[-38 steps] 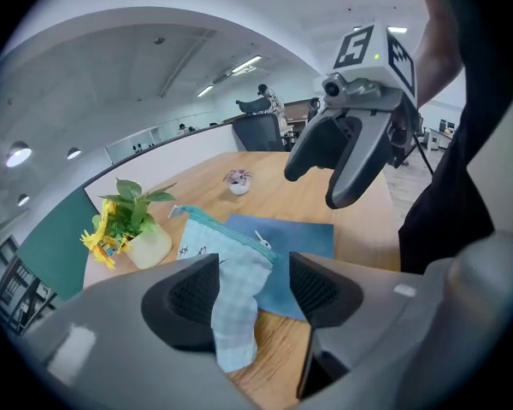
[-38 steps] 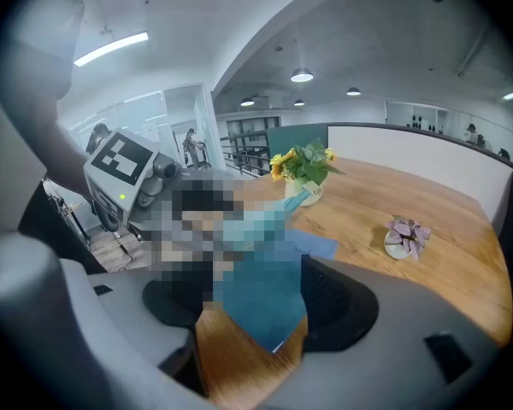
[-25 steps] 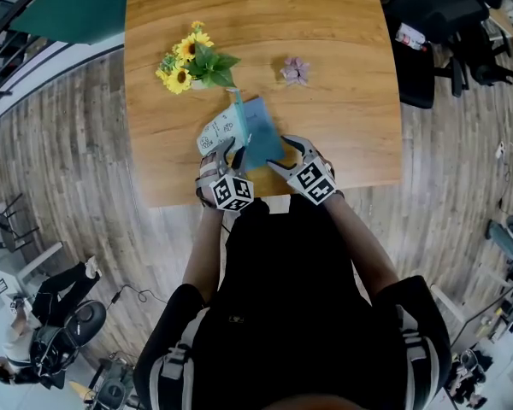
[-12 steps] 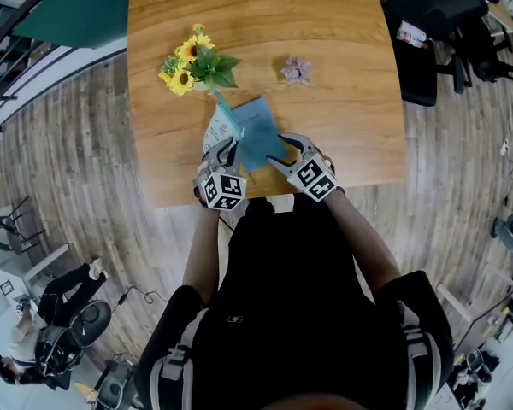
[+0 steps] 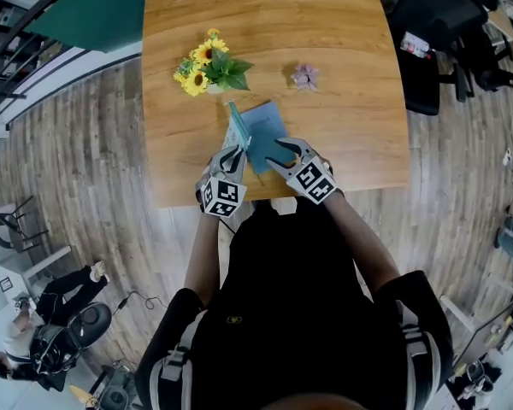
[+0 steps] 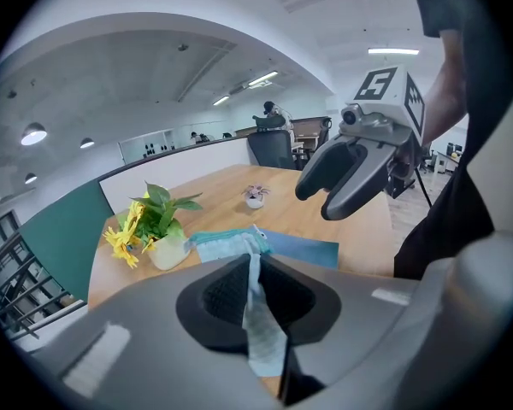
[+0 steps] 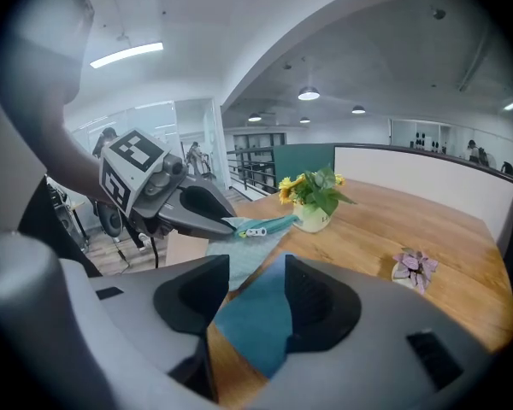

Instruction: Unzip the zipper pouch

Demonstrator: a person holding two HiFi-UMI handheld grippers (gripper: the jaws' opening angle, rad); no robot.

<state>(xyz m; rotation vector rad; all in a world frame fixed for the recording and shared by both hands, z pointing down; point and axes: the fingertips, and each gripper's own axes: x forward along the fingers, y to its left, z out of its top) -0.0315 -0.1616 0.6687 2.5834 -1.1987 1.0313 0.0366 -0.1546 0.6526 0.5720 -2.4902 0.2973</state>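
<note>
The zipper pouch (image 5: 263, 131), blue with a light patterned side and a teal zipper strip, is lifted at its near-left end above the wooden table (image 5: 350, 32). My left gripper (image 5: 238, 151) is shut on the pouch's light fabric edge (image 6: 258, 314), its jaws having just closed on it. The silver zipper pull (image 7: 255, 231) lies just past the left gripper's tips (image 7: 225, 221). My right gripper (image 5: 285, 150) straddles the blue panel (image 7: 256, 314); its jaws have just been closing, with a gap still showing beside the fabric.
A pot of sunflowers (image 5: 209, 68) stands just beyond the pouch, and a small purple plant (image 5: 305, 76) is to its right. Black office chairs (image 5: 436, 24) stand off the table's right side. The table's near edge (image 5: 265, 196) is right below both grippers.
The left jaws closed on the pouch's edge and lifted it, so the pouch turned and its light side is mostly hidden. The right jaws narrowed around the blue panel.
</note>
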